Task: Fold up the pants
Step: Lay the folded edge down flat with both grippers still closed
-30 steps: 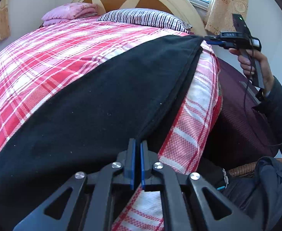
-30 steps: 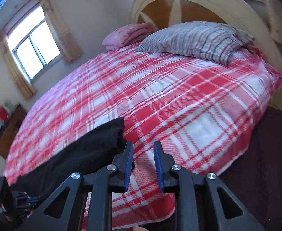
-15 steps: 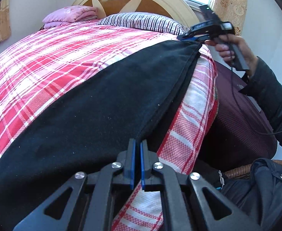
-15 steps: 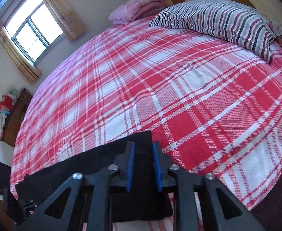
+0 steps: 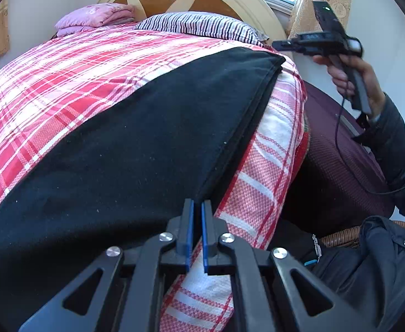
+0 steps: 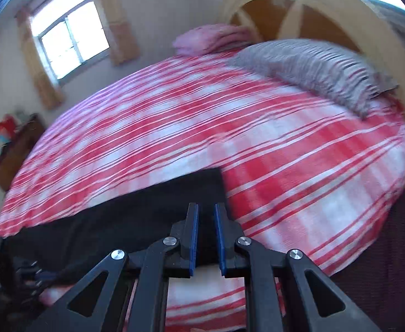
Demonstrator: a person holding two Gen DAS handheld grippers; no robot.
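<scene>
1. Your left gripper (image 5: 197, 232) is closed at the near edge of the black pants (image 5: 136, 144); whether any cloth is pinched between its pads is unclear. Keep that end pinned.
2. Your right gripper (image 6: 205, 239), jaws narrowed but with a gap and nothing between them, hangs just off the far corner. Take both layers before lifting.
3. The pants lie flat along the near side of the plaid bedspread (image 5: 64, 83). Their long axis runs from your left gripper towards the striped pillow (image 5: 197, 26), so fold end to end.

Right-wrist view motion-blurred; pants (image 6: 136, 221) cut off left
</scene>
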